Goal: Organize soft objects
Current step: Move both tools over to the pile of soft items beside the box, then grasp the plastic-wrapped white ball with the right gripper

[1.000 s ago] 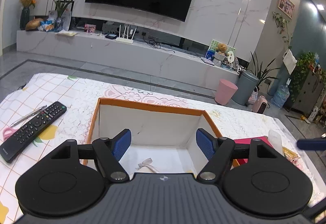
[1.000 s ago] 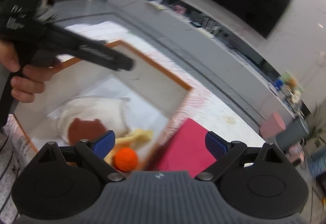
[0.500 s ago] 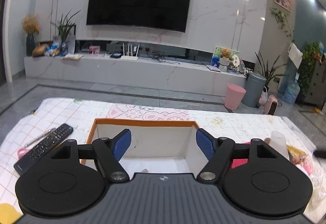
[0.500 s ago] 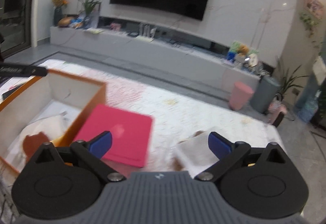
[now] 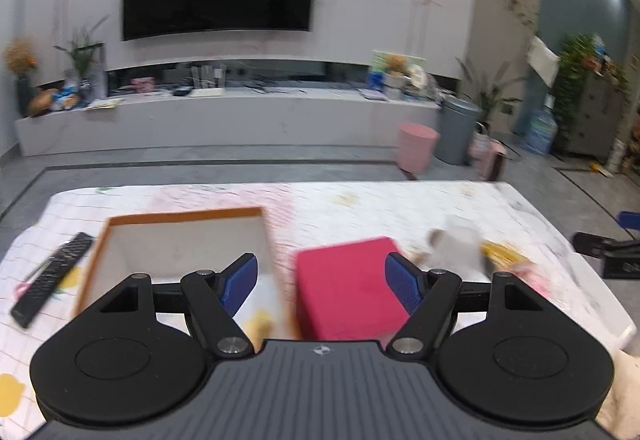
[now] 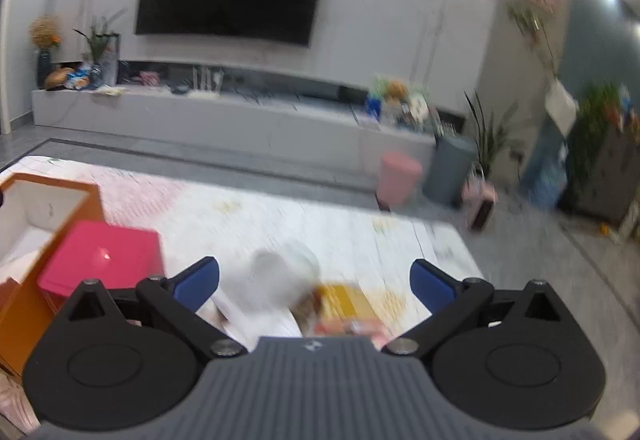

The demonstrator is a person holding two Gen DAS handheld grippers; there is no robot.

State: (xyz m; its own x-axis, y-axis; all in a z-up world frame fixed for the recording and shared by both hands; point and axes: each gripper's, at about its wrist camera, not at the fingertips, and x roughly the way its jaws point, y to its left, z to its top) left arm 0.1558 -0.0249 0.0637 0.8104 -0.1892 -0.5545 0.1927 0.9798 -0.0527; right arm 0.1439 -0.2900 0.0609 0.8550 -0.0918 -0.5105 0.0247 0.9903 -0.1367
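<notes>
My right claw is spread wide and empty, jaws having just been opening, ready for the blurred whitish soft item lying just ahead between its fingers. My left claw is also released over the pink box. Beyond sits the orange-rimmed box.

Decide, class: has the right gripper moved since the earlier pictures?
Yes. The right gripper has swung rightward: the orange box, earlier below it, now sits at the left edge. Its jaws have been opening, empty.

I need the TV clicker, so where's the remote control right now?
In the left wrist view the remote control lies on the patterned tablecloth, left of the orange-rimmed box.
</notes>
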